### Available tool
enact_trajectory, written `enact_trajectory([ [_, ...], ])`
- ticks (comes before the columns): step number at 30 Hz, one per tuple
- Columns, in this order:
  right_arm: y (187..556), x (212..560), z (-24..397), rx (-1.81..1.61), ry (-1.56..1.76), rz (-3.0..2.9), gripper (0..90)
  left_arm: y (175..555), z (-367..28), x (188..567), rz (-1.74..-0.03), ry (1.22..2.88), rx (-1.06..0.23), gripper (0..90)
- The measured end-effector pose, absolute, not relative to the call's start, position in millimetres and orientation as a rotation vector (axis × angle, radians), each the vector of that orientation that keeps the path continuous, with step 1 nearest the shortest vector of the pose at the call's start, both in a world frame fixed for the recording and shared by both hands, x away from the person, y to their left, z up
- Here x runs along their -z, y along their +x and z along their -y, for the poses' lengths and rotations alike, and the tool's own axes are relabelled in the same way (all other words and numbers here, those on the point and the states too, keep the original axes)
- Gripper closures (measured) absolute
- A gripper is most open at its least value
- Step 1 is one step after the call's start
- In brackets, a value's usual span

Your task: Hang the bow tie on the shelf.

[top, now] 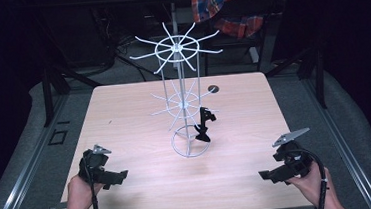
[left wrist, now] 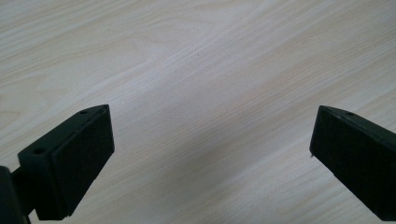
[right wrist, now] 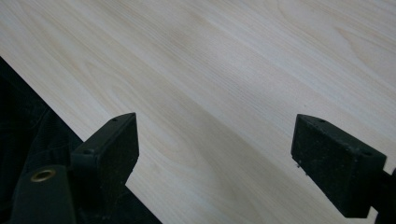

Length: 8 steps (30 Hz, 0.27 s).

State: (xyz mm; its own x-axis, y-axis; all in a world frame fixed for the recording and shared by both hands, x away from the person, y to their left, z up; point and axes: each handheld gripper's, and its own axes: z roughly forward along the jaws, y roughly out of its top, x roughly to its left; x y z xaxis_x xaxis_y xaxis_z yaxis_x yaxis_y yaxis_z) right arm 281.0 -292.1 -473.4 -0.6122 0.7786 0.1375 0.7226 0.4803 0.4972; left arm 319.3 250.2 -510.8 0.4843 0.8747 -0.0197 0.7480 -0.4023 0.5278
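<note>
Nearest the high camera, two hands come in from the bottom edge, each holding a black two-jaw gripper low over the pale wood-grain table (top: 131, 199). In this view the left gripper (top: 120, 177) sits near the front left corner and the right gripper (top: 265, 175) near the front right, both well apart from the white wire rotating display rack (top: 182, 97) standing mid-table. A small black hanging object (top: 203, 125) dangles from one of the rack's lower hooks, just above the round wire base; what exactly it is cannot be told.

From the left gripper view, the jaws stand wide apart with nothing but bare tabletop (left wrist: 210, 70) between them.

From the right gripper view, the jaws are likewise spread and empty, over the table's near edge (right wrist: 224, 70).

Judged from this, one piece already hangs on the rack and neither gripper carries anything, so either the work is finished or the piece has yet to be fetched.
</note>
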Motion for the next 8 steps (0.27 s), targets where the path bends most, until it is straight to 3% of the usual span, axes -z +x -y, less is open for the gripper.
enact_trajectory([
  [8, 281.8, 484.0, 292.6, -0.754, 1.335, -2.627, 14.7, 320.6, -249.1, 511.0, -1.333, 2.269, -0.352, 0.1],
])
